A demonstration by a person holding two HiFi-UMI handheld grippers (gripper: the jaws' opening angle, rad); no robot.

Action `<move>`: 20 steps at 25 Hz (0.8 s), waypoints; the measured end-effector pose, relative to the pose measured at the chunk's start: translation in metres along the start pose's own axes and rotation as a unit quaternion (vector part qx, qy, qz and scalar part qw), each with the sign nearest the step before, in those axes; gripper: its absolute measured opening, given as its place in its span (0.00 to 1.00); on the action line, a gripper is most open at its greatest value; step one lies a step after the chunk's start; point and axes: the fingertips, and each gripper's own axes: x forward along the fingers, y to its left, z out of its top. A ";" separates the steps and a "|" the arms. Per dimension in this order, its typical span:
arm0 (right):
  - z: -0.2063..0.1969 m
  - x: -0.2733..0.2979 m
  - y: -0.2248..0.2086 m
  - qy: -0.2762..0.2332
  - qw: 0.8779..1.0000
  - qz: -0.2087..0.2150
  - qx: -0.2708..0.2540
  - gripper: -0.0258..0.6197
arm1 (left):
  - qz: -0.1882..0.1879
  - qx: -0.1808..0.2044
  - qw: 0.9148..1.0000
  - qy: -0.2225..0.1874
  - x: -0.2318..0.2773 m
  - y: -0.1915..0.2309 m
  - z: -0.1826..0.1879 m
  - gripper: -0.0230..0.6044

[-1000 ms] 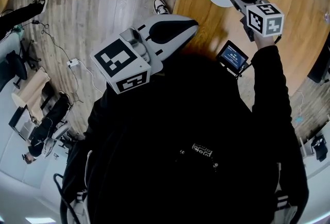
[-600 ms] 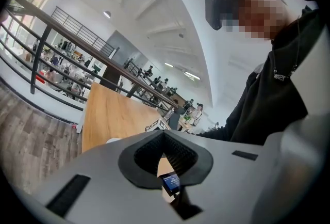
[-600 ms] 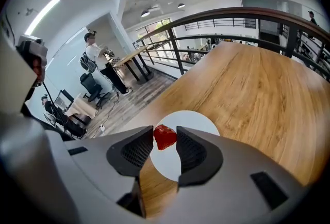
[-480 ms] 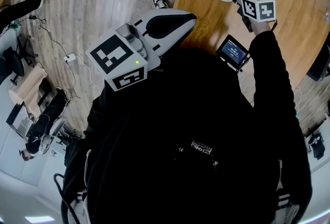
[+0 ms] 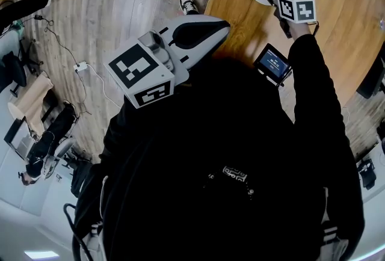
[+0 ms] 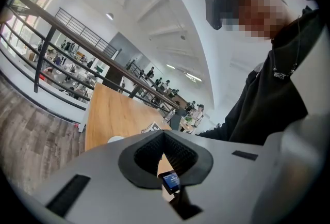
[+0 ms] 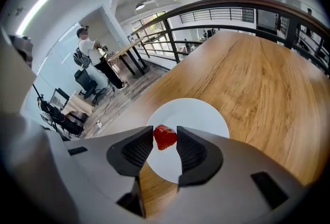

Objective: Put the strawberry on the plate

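The right gripper (image 7: 165, 142) pinches the strawberry (image 7: 165, 136) between its two pads. The red fruit hangs over the near left part of the white plate (image 7: 206, 114); whether it touches the plate cannot be told. The plate sits on the wooden table (image 5: 343, 37) at the upper right of the head view. The left gripper (image 6: 164, 141) shows left of centre there, by the table's left edge, its jaws pressed together with nothing between them.

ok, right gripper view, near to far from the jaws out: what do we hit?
right gripper, jaws shut on the strawberry → white plate → bare wooden table → dark railing
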 end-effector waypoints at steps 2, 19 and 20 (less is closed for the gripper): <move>-0.003 0.003 -0.002 0.006 1.000 -0.012 -0.013 0.28 | 0.002 0.001 1.000 -0.002 -0.002 0.002 0.001 0.04; -0.012 0.011 -0.020 0.024 0.996 -0.075 -0.039 0.28 | 0.008 -0.005 1.000 -0.007 -0.006 0.005 0.000 0.04; -0.012 0.012 -0.020 0.023 0.996 -0.075 -0.040 0.28 | 0.007 -0.005 1.000 -0.008 -0.006 0.005 -0.001 0.04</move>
